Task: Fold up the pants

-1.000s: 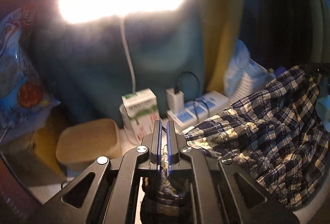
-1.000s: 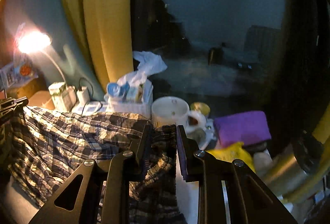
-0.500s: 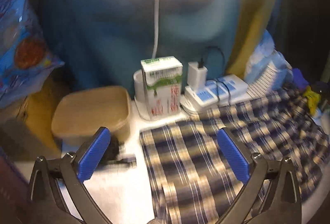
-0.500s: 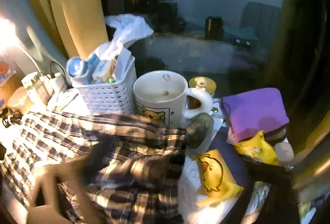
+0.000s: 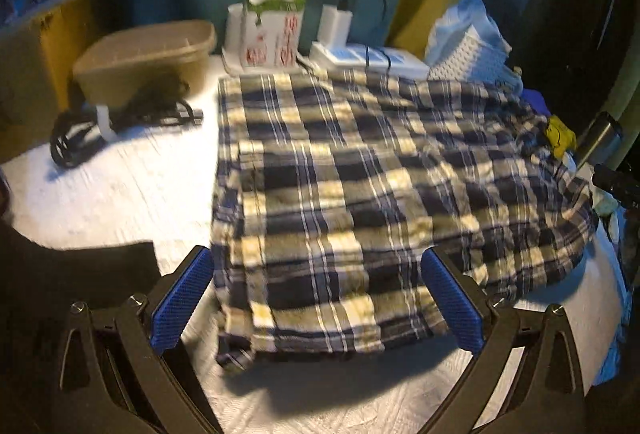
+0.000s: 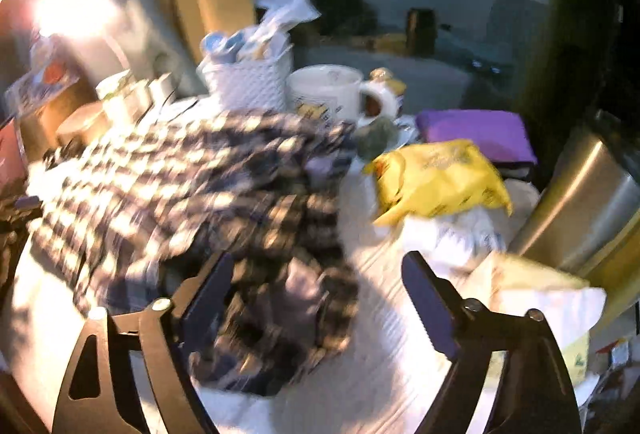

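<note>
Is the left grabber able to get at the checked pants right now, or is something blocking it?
Probably yes. The left gripper is wide open with its blue pads either side of the near edge of the checked pants. Nothing lies between them, and the carton and tan tub sit further back.

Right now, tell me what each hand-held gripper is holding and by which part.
Nothing. The left hand-held gripper is open over the plaid pants; the right hand-held gripper is closing, pads off them.

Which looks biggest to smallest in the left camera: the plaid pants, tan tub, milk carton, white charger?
1. Plaid pants, though nearest the camera.
2. Tan tub.
3. Milk carton.
4. White charger.
</note>
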